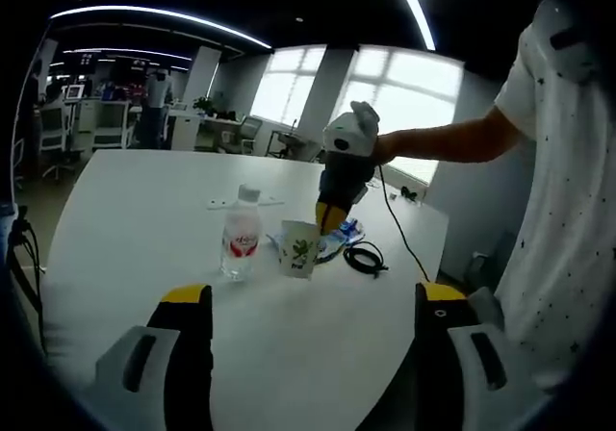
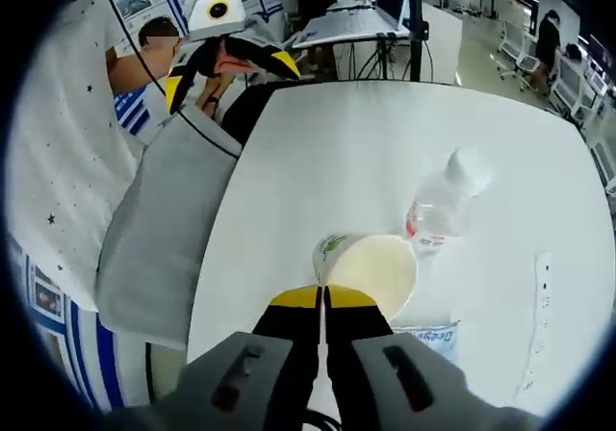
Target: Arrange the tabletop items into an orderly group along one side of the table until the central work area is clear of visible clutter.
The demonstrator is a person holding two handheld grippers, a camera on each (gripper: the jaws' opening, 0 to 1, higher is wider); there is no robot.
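Left gripper (image 1: 306,306): jaws spread wide, yellow-tipped fingers (image 1: 189,296) well apart, nothing between them, hovering above the near part of the white table (image 1: 144,219).

Right gripper (image 2: 322,298): jaws pressed together, yellow tips meeting at the near rim of the paper cup (image 2: 371,269). Whether the rim is pinched between them cannot be told from the right gripper view. In the left gripper view the right gripper (image 1: 329,221) comes down from above onto the far rim of the cup (image 1: 298,248), held by a person's hand (image 1: 385,147).

Cup stands upright, white with a green print, about mid-table. Water bottle (image 1: 241,234), clear with a red label and white cap, stands just beside it. Blue-and-white packet (image 1: 342,237) lies flat behind the cup, near it. Coiled black cable (image 1: 366,258) rests beside the packet.
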